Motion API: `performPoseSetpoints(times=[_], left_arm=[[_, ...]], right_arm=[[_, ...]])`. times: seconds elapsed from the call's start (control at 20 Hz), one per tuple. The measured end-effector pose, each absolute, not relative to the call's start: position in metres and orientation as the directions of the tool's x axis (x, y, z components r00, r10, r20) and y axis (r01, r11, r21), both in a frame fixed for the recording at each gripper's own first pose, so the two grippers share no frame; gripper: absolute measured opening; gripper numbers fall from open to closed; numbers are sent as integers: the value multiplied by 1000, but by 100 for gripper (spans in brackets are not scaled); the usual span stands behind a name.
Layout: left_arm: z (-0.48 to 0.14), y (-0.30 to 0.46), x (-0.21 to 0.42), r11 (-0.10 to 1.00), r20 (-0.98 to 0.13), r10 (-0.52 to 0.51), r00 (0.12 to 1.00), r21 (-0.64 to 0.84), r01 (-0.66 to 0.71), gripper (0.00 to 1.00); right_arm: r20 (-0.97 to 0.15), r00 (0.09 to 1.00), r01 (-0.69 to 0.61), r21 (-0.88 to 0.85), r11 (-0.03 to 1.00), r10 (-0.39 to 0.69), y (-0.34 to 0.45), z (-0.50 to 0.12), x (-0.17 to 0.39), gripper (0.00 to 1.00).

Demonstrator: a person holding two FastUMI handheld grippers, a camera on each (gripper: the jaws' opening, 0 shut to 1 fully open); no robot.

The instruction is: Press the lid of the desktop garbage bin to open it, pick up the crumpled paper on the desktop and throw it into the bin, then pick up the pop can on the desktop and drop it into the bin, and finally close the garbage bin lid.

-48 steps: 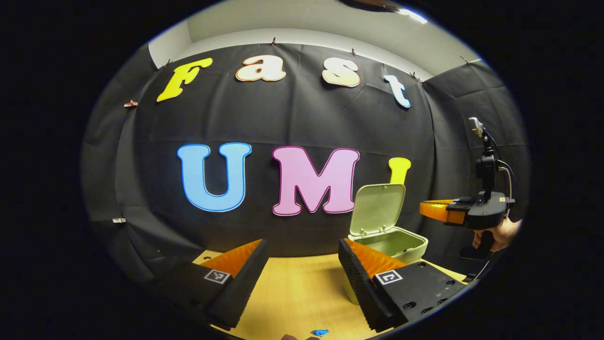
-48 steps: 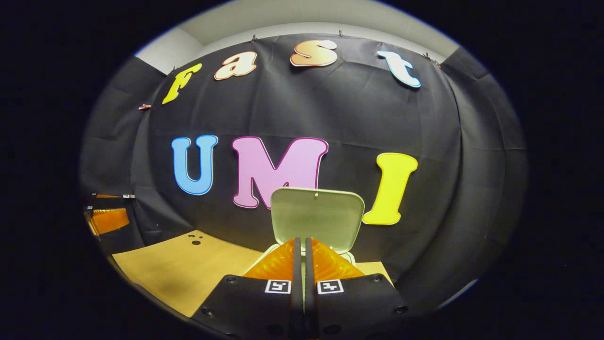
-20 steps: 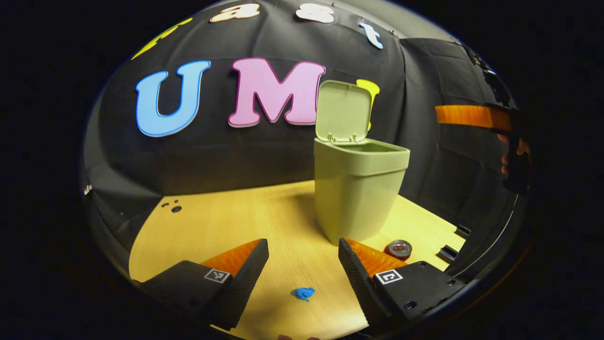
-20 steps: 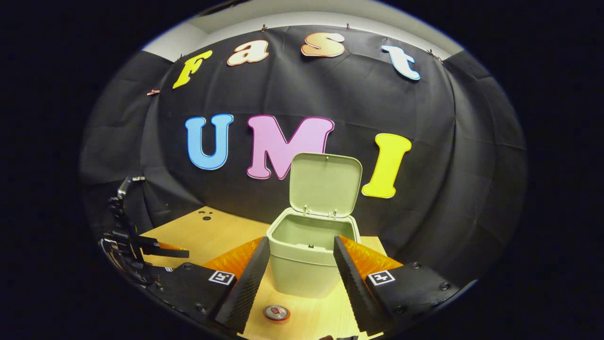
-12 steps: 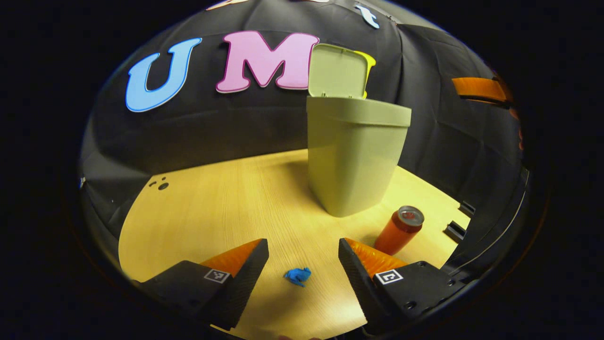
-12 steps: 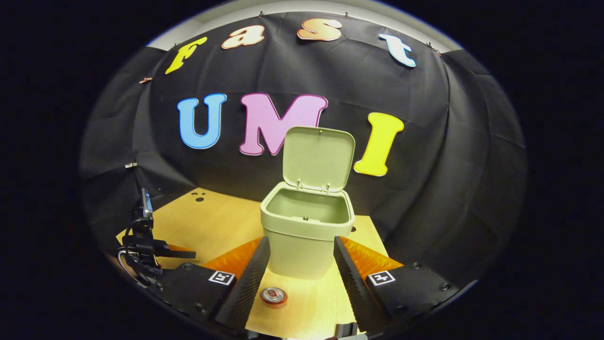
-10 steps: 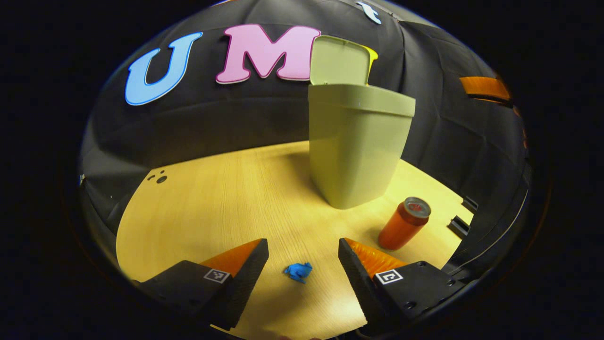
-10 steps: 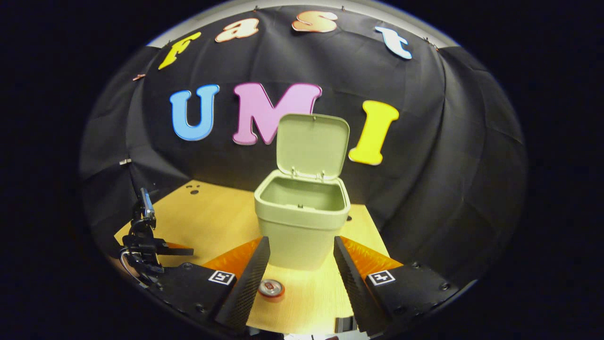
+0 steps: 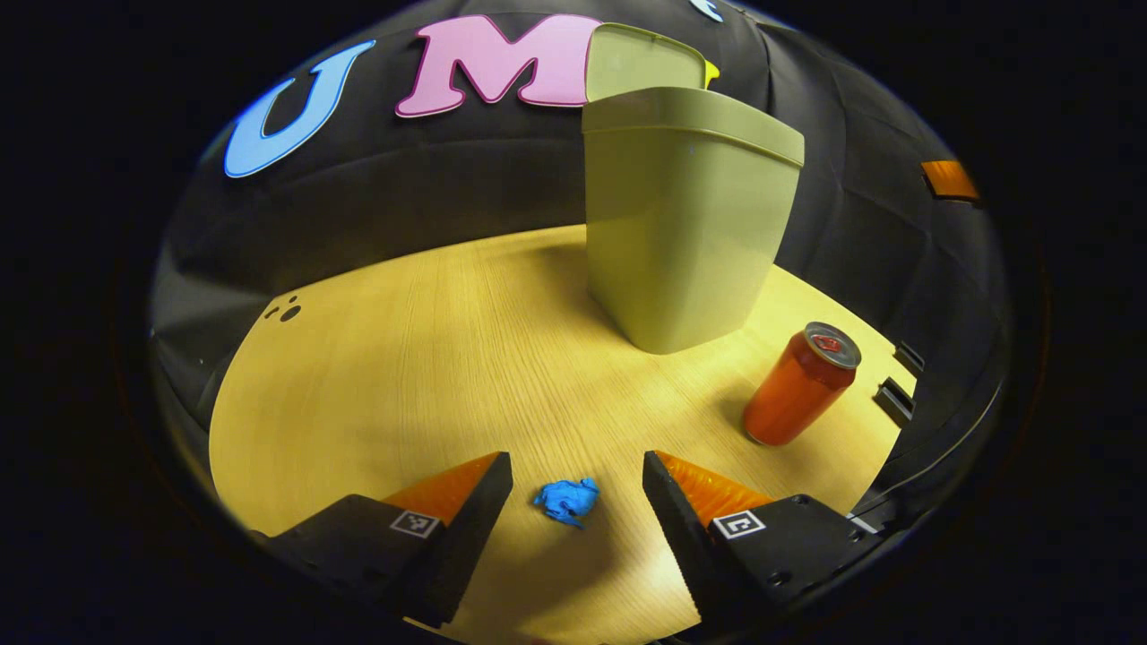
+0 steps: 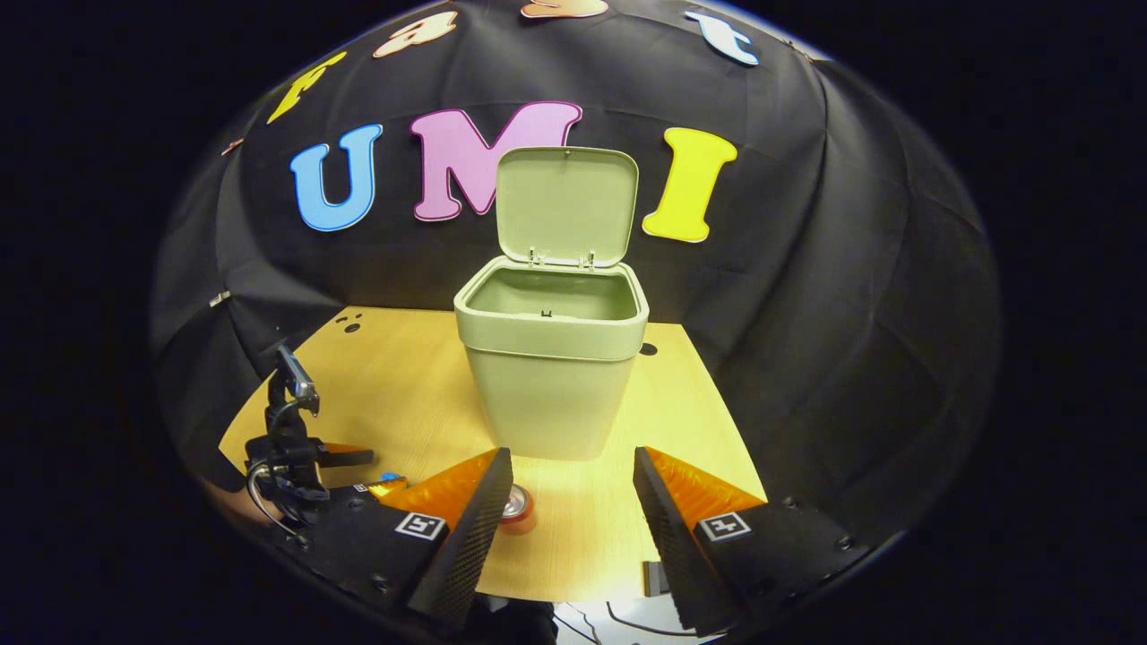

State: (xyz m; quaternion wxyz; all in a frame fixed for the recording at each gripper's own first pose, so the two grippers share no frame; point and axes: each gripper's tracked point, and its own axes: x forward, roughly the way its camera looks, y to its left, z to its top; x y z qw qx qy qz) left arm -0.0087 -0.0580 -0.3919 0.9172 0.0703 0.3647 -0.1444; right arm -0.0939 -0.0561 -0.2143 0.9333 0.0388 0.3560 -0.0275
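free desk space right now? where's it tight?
Widest bare patch: desk left of the bin, back to the black cloth wall. A narrower strip runs right of the bin in the right gripper view. Tight spots: the pop can near the bin's front corner, and the crumpled paper between the open left claw fingers.

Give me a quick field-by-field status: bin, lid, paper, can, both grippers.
bin: green garbage bin upright on the wooden desktop
lid: lid raised, bin open
paper: blue crumpled paper on the desktop, between the fingers of the left gripper, untouched
can: orange pop can standing on the desktop beside the bin
left gripper: open, low over the paper
right gripper: right gripper open, facing the bin, holding nothing
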Motion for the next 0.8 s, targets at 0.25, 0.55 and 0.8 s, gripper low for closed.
performPoseSetpoints(times=[0.25, 0.55, 0.8], left_arm=[[-411, -51, -11, 953, -723, -191, 664, 26, 302, 91], [-429, -47, -11, 957, -760, -172, 626, 20, 289, 75], [-434, -49, -11, 954, -776, -190, 602, 0, 301, 57]], right_arm=[[-673, 739, 87, 56, 995, -27, -58, -216, -96, 87], [-684, 728, 107, 58, 993, -39, -61, -216, -100, 87], [-690, 722, 125, 53, 991, -54, -66, -216, -104, 87]])
